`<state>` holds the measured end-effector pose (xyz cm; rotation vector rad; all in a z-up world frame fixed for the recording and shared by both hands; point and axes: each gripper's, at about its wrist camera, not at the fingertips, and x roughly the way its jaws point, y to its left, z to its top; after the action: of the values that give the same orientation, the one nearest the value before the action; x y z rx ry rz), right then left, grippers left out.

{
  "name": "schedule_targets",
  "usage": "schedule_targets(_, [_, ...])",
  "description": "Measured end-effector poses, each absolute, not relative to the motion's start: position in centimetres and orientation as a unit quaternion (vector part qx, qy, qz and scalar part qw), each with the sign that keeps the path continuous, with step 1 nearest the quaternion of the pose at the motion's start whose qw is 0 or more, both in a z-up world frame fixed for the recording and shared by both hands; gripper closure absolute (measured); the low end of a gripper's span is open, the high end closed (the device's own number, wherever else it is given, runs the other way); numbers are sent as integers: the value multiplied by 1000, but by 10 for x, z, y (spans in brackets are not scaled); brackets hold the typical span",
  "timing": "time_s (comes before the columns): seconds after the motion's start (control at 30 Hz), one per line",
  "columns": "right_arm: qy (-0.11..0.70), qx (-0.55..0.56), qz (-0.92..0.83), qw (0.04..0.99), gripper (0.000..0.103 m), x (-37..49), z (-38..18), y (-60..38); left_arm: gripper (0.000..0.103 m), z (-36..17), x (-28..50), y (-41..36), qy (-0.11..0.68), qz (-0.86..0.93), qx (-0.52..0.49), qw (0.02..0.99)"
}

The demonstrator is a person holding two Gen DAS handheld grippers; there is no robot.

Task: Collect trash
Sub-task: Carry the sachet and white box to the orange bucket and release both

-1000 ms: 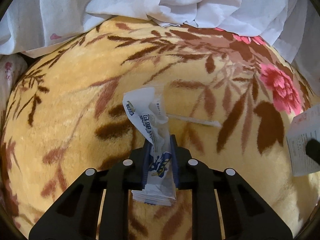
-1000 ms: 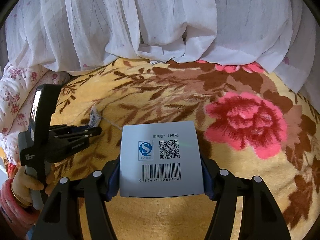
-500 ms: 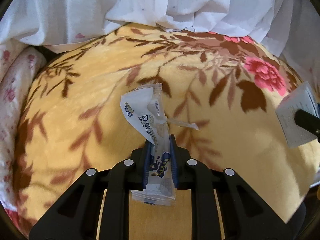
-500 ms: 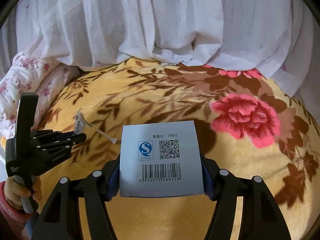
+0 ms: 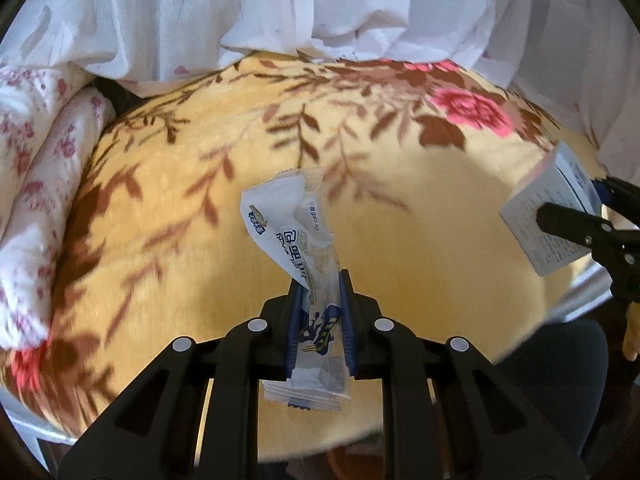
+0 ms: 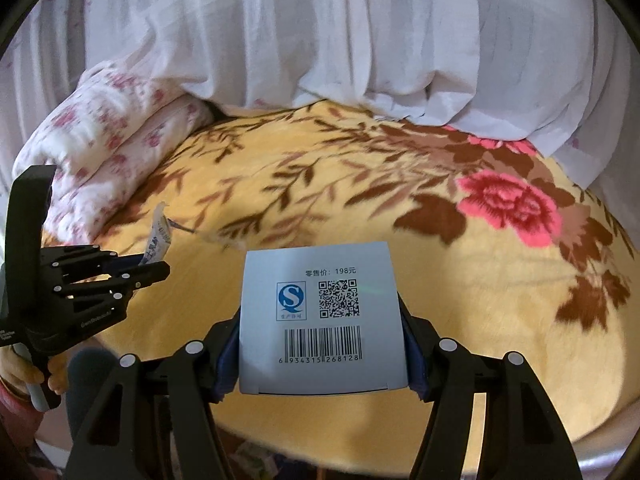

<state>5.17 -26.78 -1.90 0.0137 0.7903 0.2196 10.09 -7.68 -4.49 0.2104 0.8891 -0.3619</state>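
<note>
My left tool (image 5: 319, 280) is pinching a crumpled snack wrapper (image 5: 294, 236) above the bed's floral blanket (image 5: 400, 240), and my right tool (image 6: 322, 344) is clamping a small grey box (image 6: 320, 320); both pieces are collected, though I am seeing no bin yet.

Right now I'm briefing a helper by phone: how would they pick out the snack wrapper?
Find the yellow blanket with brown leaves and pink roses. Above it, the left gripper has its jaws shut on the snack wrapper, a crumpled white plastic sleeve with blue print. The right gripper holds a box instead, which is stiff, grey and barcoded.
</note>
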Motion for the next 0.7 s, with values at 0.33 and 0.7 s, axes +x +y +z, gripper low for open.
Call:
schedule_targets(0.33, [409,-18,133,903,40,-21,-51,-238,86,-82,13,-56,448,-196,105,866])
schedule_targets(0.7, [468,-29,156,869,39,-71,-110,-213,86,-138,-40,-58,502,-227,138,823])
